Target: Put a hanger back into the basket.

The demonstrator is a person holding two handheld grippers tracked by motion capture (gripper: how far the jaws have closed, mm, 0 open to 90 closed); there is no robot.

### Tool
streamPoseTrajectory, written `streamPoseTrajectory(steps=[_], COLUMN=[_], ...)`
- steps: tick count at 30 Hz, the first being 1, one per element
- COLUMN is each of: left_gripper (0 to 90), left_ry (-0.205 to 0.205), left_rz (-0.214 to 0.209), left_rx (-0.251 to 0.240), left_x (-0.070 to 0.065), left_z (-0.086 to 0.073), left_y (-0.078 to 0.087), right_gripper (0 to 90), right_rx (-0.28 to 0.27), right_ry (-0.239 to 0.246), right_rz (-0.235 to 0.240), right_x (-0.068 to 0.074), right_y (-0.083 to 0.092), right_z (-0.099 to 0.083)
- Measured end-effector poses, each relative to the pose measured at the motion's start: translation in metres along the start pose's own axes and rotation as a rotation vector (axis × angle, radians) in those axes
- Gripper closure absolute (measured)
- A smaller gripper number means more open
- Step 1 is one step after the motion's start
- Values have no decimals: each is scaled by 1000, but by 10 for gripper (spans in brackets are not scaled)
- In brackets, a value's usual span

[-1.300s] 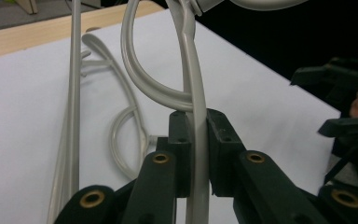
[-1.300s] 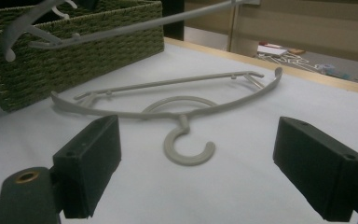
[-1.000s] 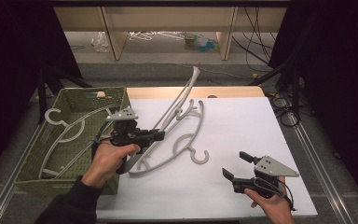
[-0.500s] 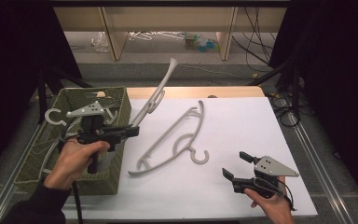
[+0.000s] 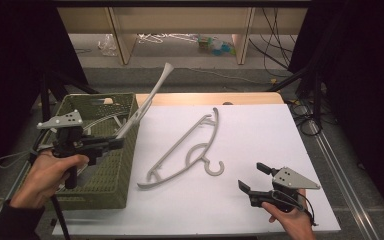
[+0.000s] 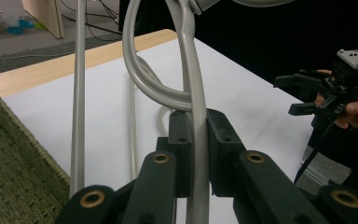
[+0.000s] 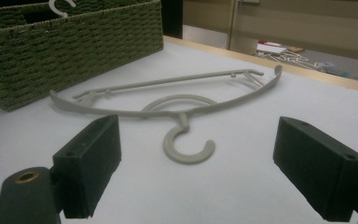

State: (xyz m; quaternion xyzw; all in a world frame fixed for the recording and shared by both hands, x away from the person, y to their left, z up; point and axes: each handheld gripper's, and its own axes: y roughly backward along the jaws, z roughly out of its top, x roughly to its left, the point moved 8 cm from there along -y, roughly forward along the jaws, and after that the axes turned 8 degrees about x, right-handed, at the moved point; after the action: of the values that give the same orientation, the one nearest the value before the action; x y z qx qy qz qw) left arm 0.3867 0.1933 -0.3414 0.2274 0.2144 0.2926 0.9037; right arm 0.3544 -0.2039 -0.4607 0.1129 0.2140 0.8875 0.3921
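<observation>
High view showed my left gripper (image 5: 121, 140) clamped on a grey hanger (image 5: 150, 97), tilted over the wicker basket (image 5: 111, 172) for dropping in, right gripper (image 5: 252, 178) idling open.

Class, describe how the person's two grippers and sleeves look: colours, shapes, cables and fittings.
Each gripper, left gripper and right gripper, is black with a pistol-style handle, a grey three-cornered plate on top dotted with small holes, and a dark trailing cable. Up close, the jaws end in blocky black pads on arms with brass-coloured rivets. A dark sleeve covers the left forearm.
</observation>
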Motion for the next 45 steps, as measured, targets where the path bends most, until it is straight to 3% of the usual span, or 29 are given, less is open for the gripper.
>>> streamPoseTrajectory(steps=[5,11,17,23,33,38,45], left_gripper=[813,812,812,812,812,812,812], left_ry=[24,35,49,32,28,48,66], left_rz=[-23,11,22,25,41,49,33], left_rx=[22,50,48,54,120,128,176], left_x=[13,33,52,64,91,101,108], left_z=[-15,-32,-47,-51,-64,-74,-85], left_y=[5,18,32,44,60,61,53], right_gripper=[159,160,160,160,160,160,160], right_rx=[2,-1,-2,-5,-2,2,8], right_ry=[-5,-2,-4,-14,-14,-11,-11], right_rz=[-1,0,-1,9,9,0,0], right_x=[0,0,0,1,0,0,0], right_y=[0,-1,-1,-3,-3,-3,-3], right_z=[0,0,0,-1,-1,-1,-2])
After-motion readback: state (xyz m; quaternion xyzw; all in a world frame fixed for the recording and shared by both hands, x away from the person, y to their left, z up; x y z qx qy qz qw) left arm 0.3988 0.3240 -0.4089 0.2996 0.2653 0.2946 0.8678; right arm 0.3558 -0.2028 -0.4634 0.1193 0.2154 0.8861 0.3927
